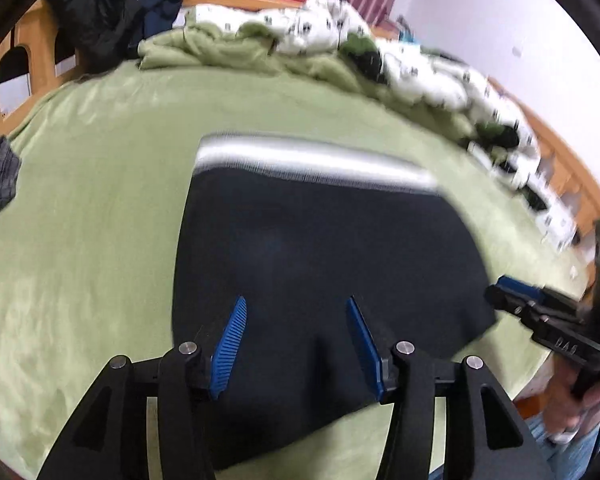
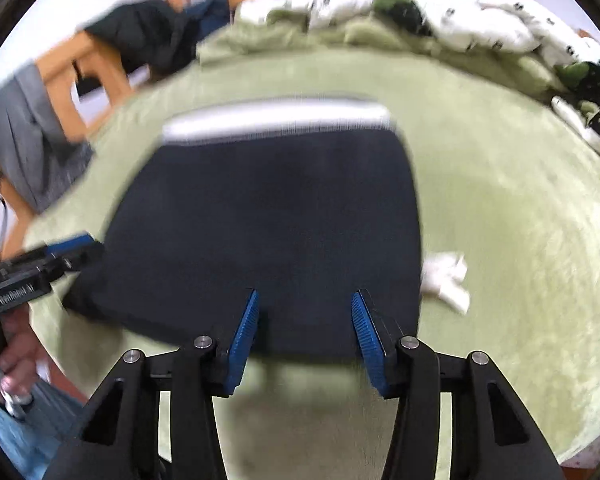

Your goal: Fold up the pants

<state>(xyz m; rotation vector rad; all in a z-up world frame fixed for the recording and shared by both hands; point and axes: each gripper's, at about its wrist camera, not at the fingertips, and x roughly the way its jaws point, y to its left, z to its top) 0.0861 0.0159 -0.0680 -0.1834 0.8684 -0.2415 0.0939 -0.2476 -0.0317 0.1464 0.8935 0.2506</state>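
Left tool (image 1: 296, 312), right tool (image 2: 305, 308) spread over pants (image 1: 320, 248).

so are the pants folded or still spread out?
Folded: the pants lie as one compact dark block on the green blanket, pale waistband at the far edge, no legs showing.

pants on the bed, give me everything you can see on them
The pants are dark navy, soft knit by the look, with a pale grey-white waistband along the far edge. They lie flat on the green bedspread as a compact, roughly square shape, apparently already folded. Both frames are motion-blurred. Neither open gripper visibly grips them.
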